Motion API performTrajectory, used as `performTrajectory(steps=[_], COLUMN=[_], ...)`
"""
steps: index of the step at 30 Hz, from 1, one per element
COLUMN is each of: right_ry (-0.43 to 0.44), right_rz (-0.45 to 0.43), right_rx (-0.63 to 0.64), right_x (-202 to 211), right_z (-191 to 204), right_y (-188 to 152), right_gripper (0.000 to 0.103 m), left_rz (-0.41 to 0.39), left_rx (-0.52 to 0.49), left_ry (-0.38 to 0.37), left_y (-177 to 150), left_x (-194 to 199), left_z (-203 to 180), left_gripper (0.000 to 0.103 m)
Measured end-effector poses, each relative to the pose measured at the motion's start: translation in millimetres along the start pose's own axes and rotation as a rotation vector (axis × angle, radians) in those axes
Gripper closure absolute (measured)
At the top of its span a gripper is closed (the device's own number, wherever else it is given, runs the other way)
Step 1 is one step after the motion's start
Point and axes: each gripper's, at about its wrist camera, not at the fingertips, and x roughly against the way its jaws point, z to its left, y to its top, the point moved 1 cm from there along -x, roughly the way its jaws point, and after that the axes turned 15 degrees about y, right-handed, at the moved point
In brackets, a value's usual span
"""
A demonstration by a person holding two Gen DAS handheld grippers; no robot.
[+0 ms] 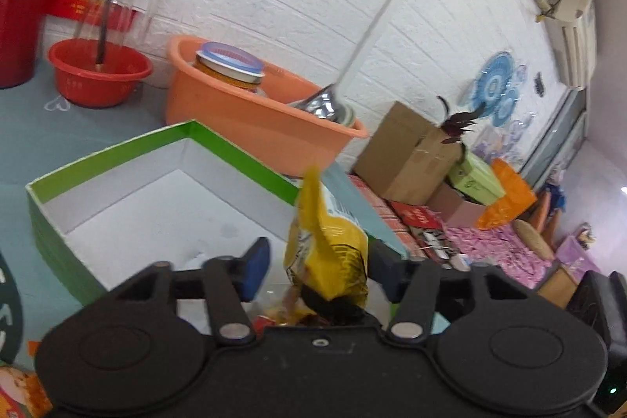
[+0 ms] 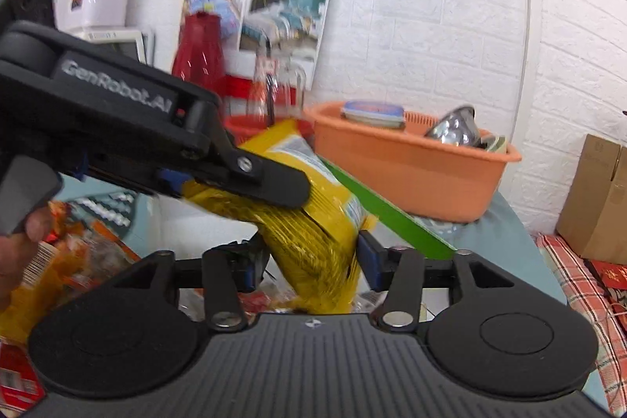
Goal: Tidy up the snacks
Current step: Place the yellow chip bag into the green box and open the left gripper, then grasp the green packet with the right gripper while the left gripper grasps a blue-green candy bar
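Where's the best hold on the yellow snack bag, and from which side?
Grip the yellow snack bag on its flat upper seam, the tip that sticks up, coming from above. The bag stands tilted between the open pads of the left claw, over the green box; the thin crimped edge probably pinches more securely than the puffed, crinkled body.

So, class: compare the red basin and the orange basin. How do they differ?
The red basin is round and smaller; the orange basin is longer and larger. The red basin holds a clear bottle with a dark stick; the orange basin holds a lidded jar and shiny metal ware. Both are plastic, open-topped, and stand by the white wall.
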Motion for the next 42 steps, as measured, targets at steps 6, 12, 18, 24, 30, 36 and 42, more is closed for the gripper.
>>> performTrajectory(steps=[6, 12, 18, 24, 30, 36, 42], right_ry=[-0.042, -0.038, -0.011, 0.051, 0.116, 0.118, 0.127], right_rz=[0.0, -0.05, -0.116, -0.078, 0.022, 0.104, 0.139], right_rx=[0.009, 0.008, 0.001, -0.03, -0.11, -0.148, -0.174], right_x=[9.7, 47.1, 99.6, 133.2, 148.2, 147.5, 148.3], right_z=[0.1, 17.1, 42.4, 70.4, 97.1, 119.4, 123.5], right_y=[-10.4, -9.5, -15.0, -41.5, -80.1, -104.2, -115.3], right_gripper=[0.0, 0.0, 0.0, 0.0, 0.0, 0.0, 0.02], left_rz=[-0.05, -0.029, -0.024, -0.045, -0.032, 0.022, 0.041], left_rx=[-0.009, -0.016, -0.048, -0.06, -0.085, -0.096, -0.161], left_ry=[0.072, 0.073, 0.094, 0.077, 0.087, 0.057, 0.017], left_y=[-8.5, -15.2, -37.9, -75.6, -116.7, -143.9, -147.1], left_x=[19.4, 55.7, 101.1, 146.0, 169.5, 172.2, 160.9], left_z=[16.1, 9.7, 3.0, 4.6, 11.5, 8.5, -8.9], left_gripper=[0.0, 0.0, 0.0, 0.0, 0.0, 0.0, 0.0])
